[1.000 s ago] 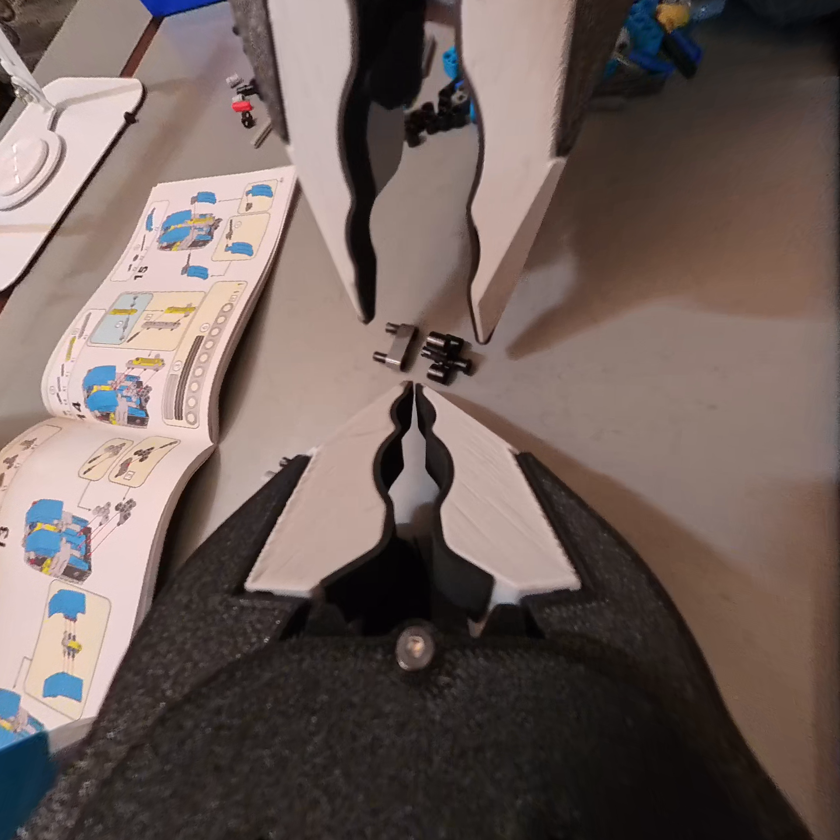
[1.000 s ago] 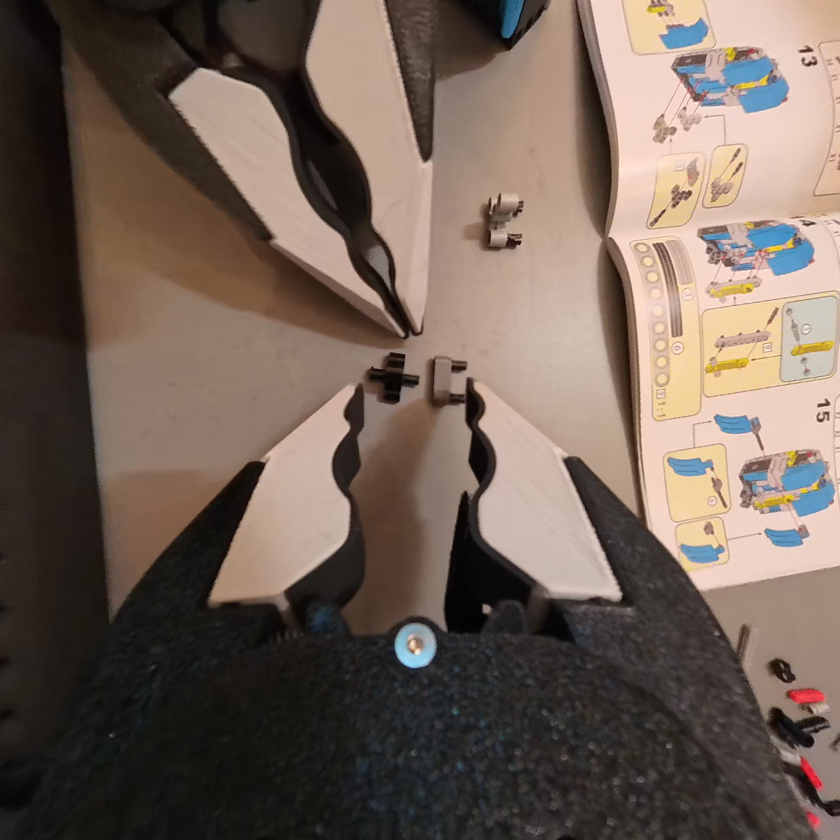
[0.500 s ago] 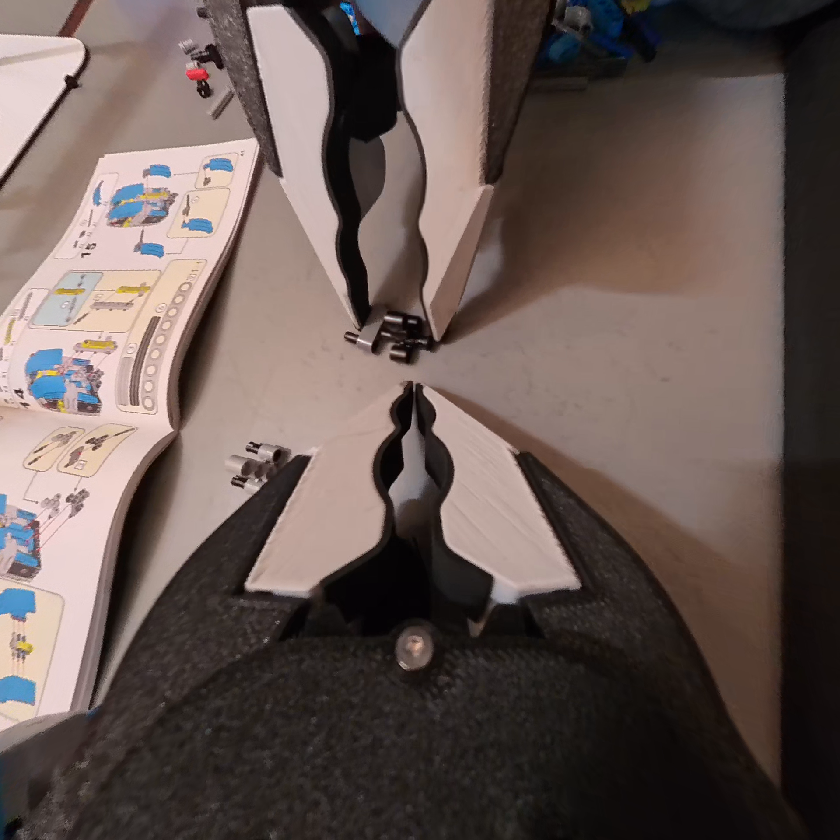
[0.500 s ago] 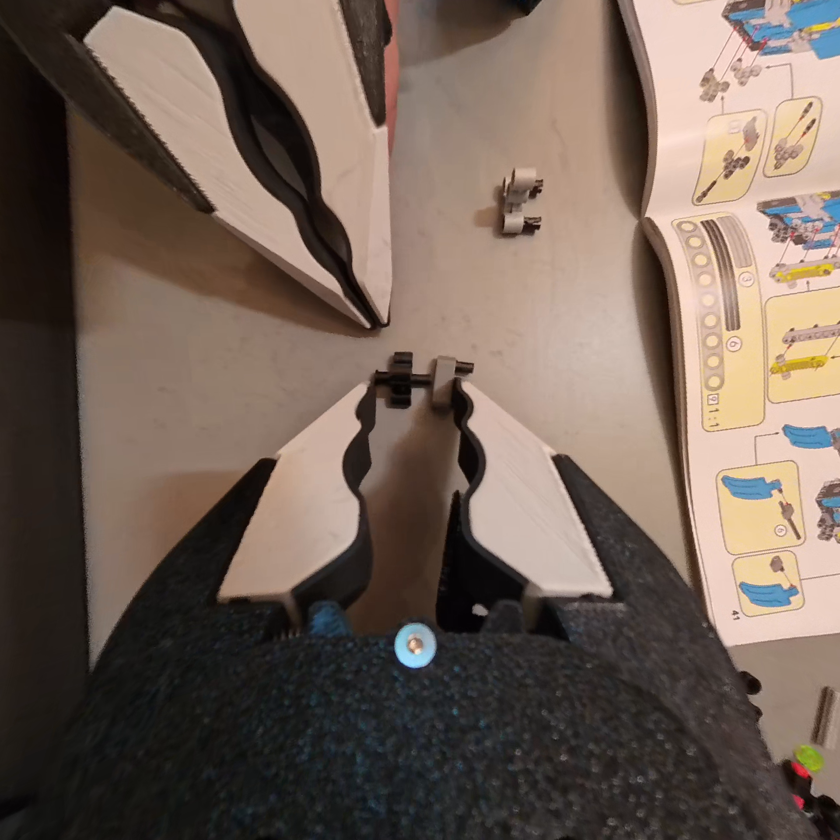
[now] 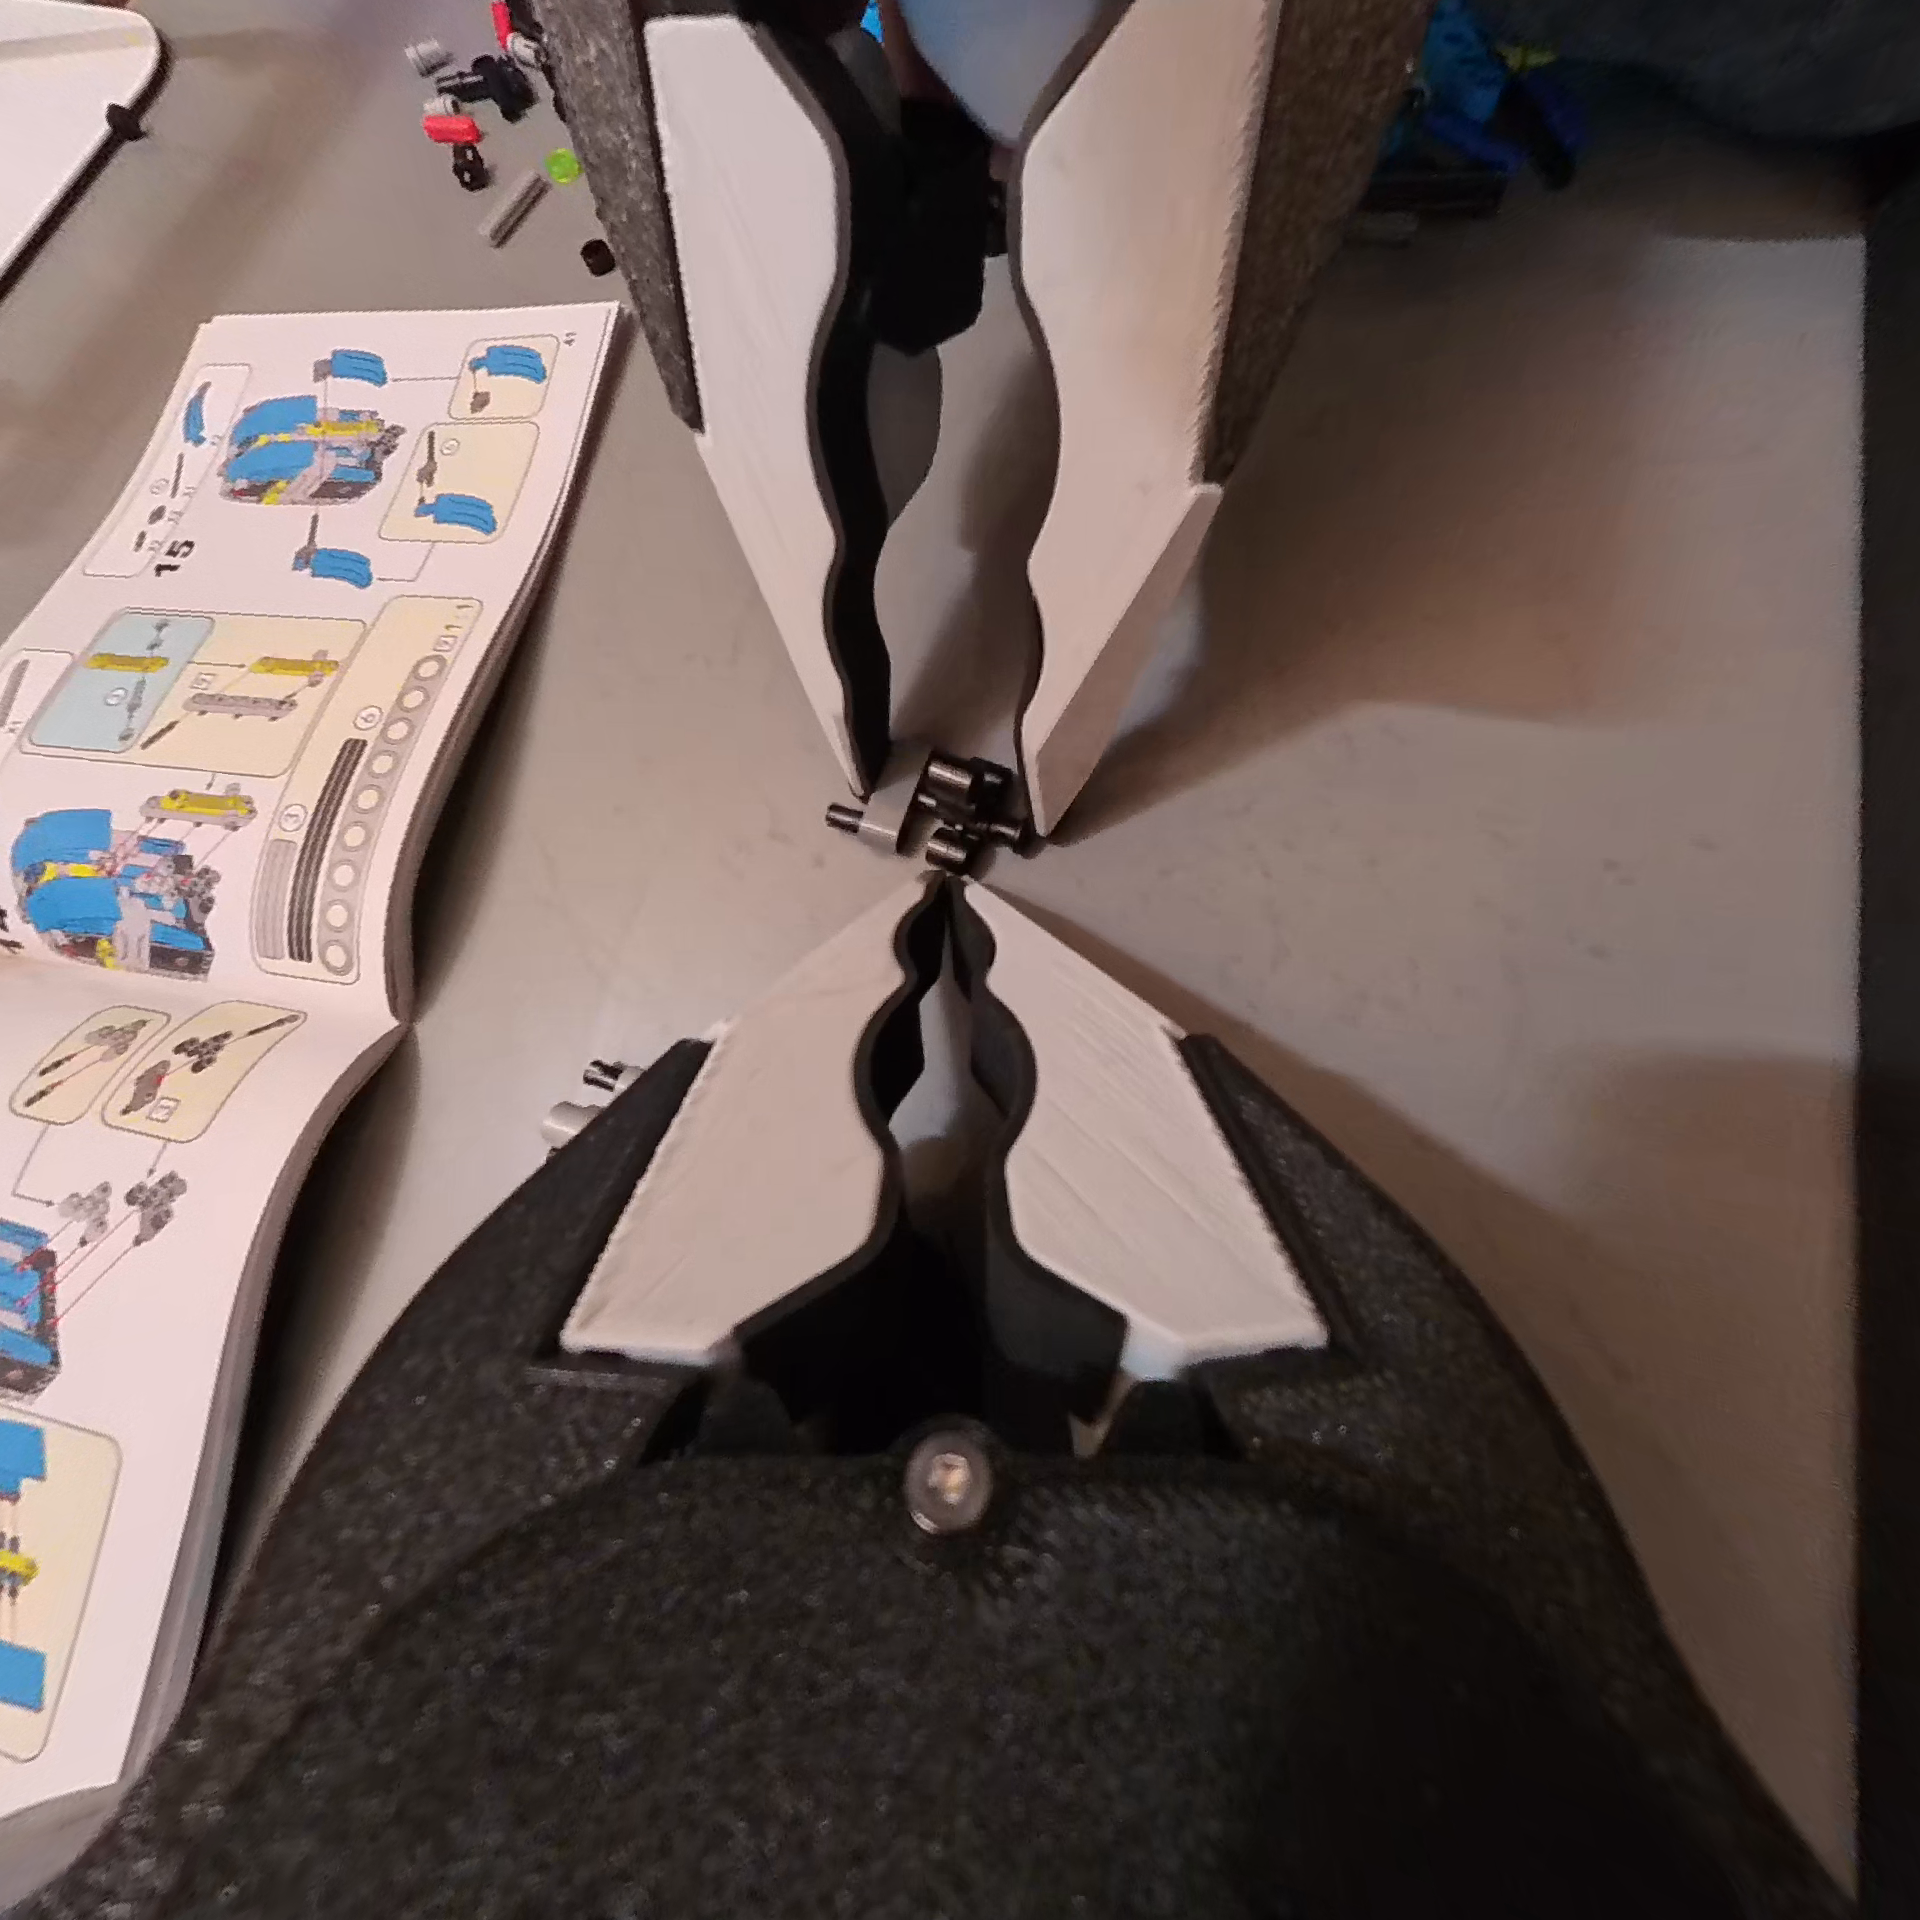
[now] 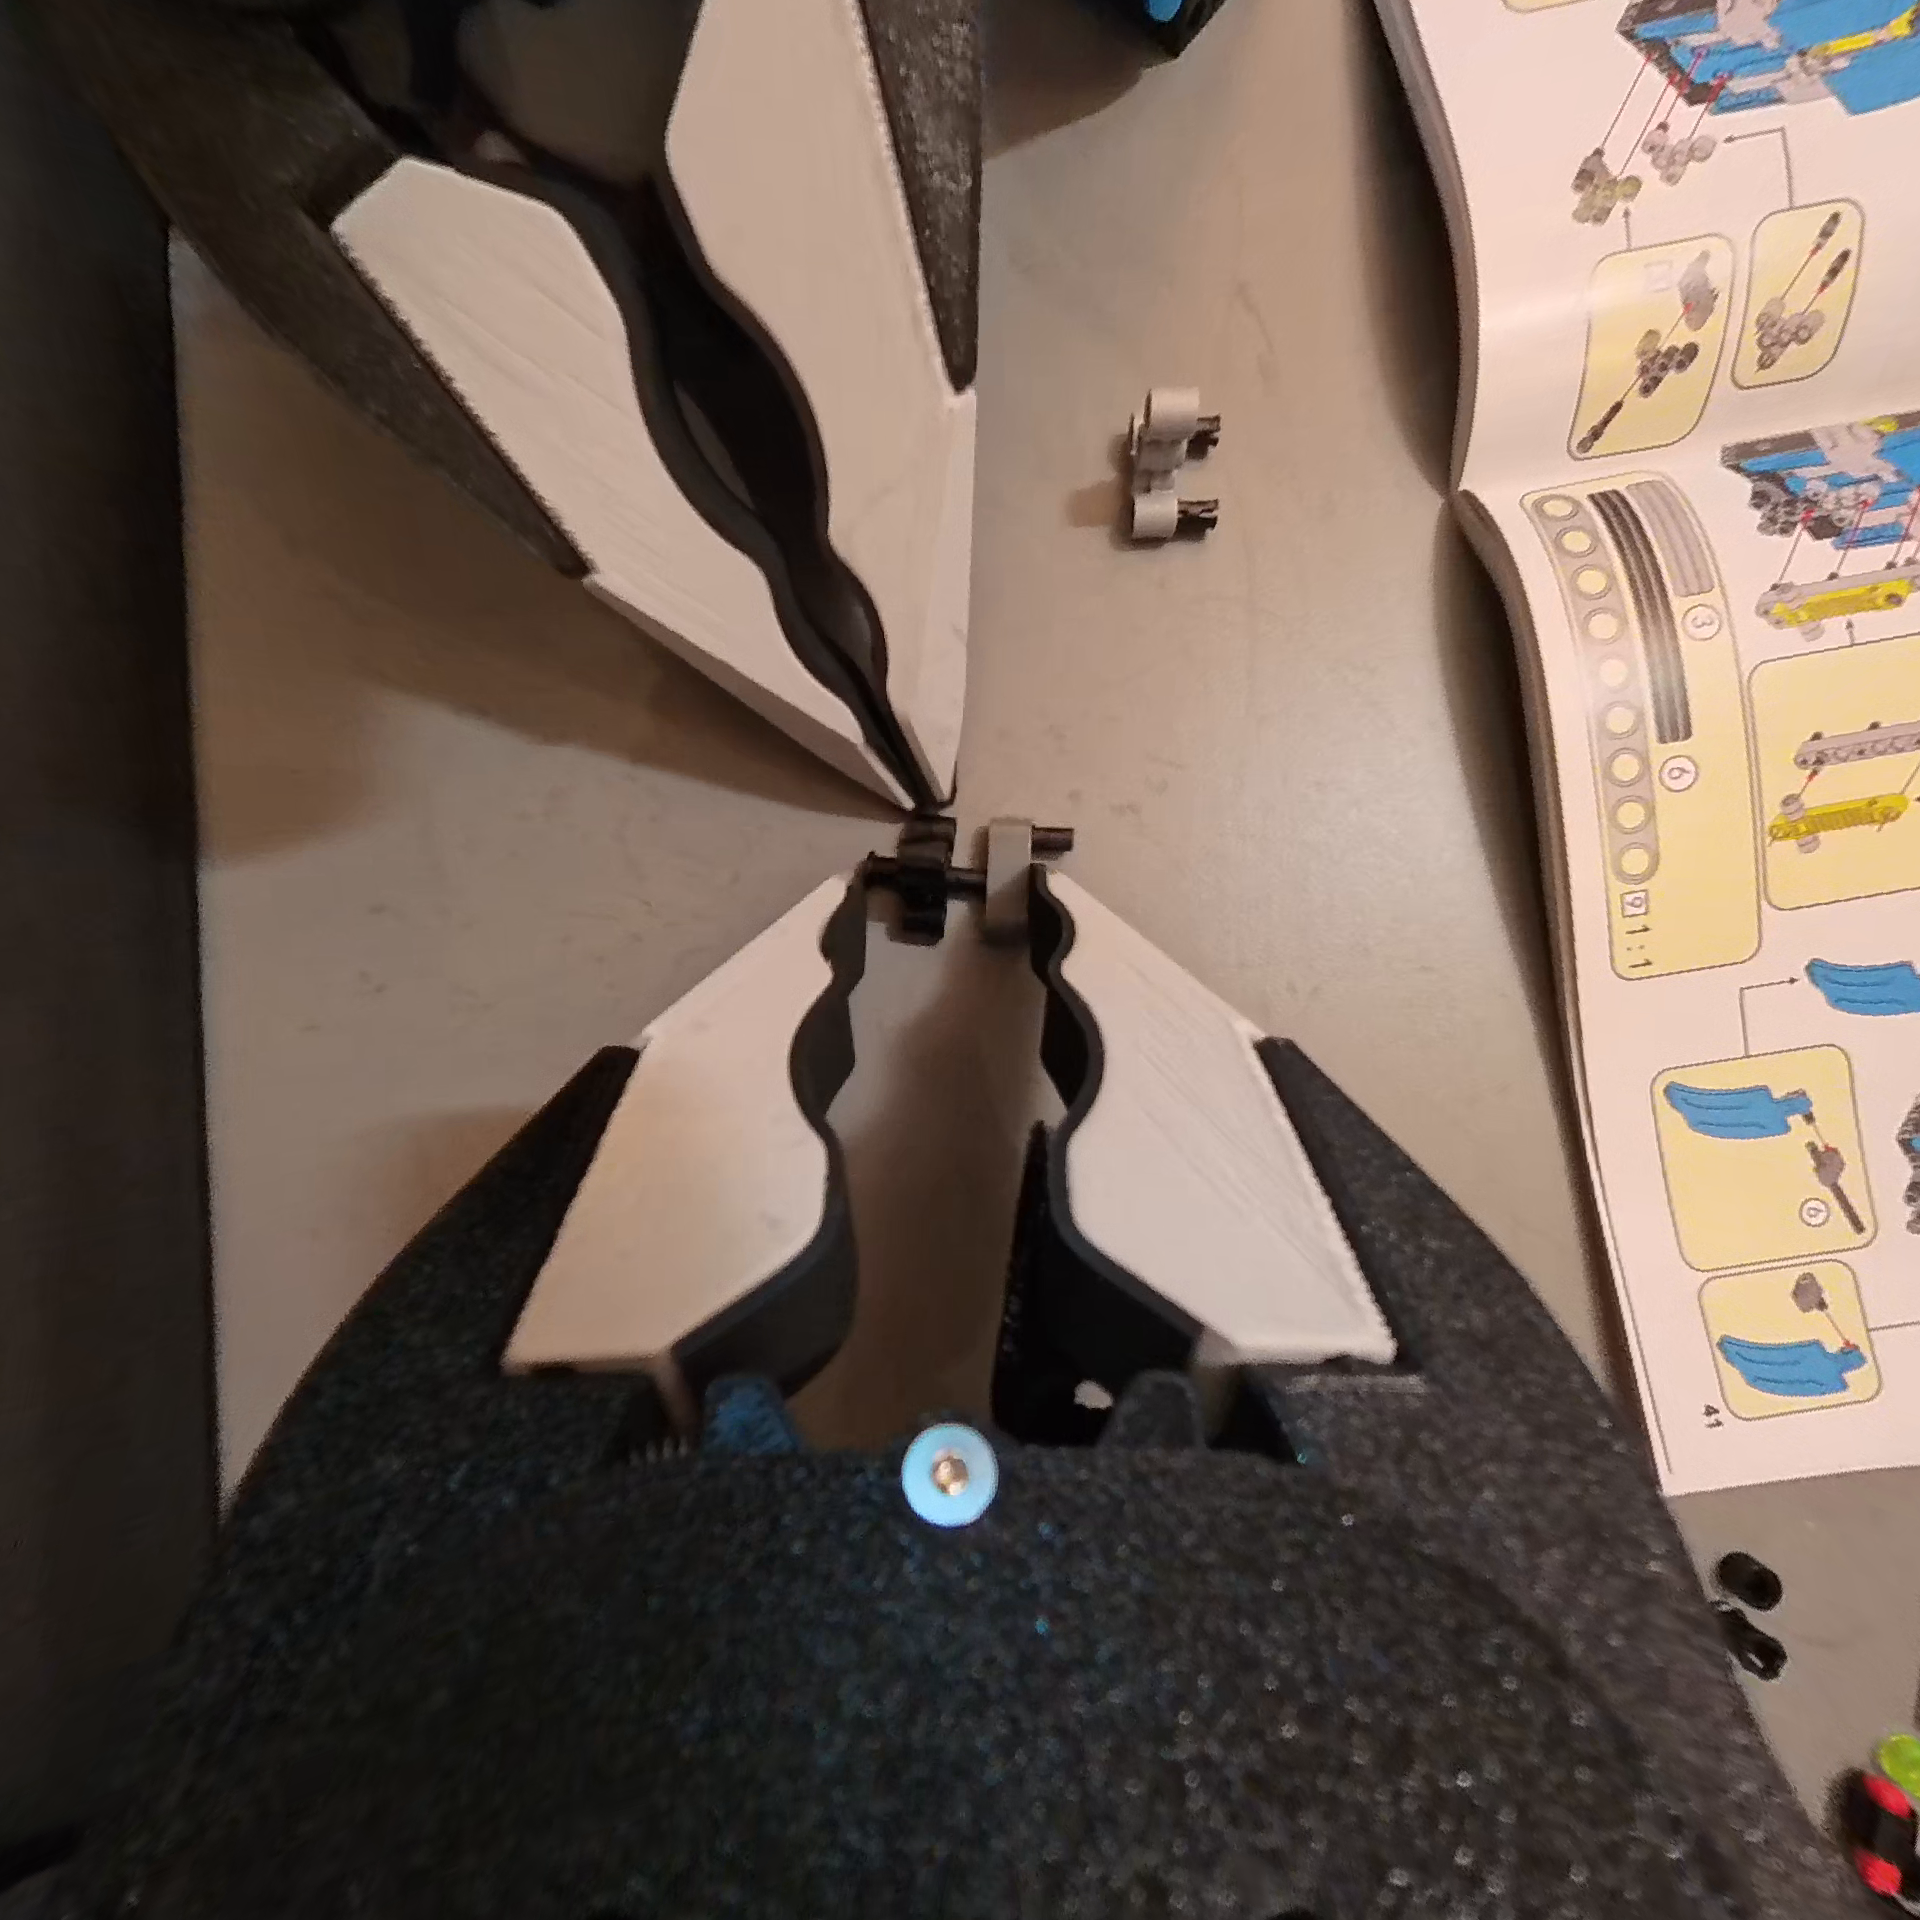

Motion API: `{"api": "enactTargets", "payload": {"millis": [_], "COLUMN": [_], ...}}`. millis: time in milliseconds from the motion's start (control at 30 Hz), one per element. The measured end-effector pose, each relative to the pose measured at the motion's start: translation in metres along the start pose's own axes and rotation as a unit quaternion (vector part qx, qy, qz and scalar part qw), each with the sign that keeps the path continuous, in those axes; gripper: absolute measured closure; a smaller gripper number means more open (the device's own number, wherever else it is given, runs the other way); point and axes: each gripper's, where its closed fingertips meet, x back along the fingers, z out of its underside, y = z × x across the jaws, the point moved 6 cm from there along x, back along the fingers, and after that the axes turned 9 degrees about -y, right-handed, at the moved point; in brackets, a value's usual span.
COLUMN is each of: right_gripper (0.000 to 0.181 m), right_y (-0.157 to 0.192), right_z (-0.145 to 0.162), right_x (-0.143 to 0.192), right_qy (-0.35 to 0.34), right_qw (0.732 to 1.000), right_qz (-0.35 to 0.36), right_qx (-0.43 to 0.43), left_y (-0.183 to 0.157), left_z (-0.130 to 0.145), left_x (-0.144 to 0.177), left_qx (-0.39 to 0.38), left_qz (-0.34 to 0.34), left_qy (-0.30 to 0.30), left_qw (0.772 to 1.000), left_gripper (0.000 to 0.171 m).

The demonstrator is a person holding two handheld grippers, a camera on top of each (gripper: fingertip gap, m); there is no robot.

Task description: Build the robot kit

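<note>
Here the right tongs (image 6: 940, 894) squeeze a small grey-and-black pin assembly (image 6: 961, 883) on the counter (image 6: 520, 883); the left tongs (image 5: 948, 883), clenched empty, seemingly touch it; uneven pressure could pop it loose.

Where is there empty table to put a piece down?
Bare table lies on the side away from the instruction booklet, out to its dark edge. Crowded: between the left gripper and the right gripper pinching the black and grey parts, and by the loose parts.
</note>
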Motion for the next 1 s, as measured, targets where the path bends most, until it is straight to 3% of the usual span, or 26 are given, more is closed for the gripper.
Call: {"api": "enactTargets", "payload": {"millis": [1000], "right_gripper": [0.152], "right_y": [-0.0012], "right_z": [-0.0017], "right_x": [-0.0004], "right_qy": [0.02], "right_qw": [1.0], "right_qz": [-0.013], "right_qx": [-0.012], "left_y": [0.0015], "left_z": [-0.0002], "left_x": [-0.0005], "left_qx": [0.014], "left_qz": [0.006], "left_qy": [0.0], "left_qw": [1.0], "left_gripper": [0.171]}}
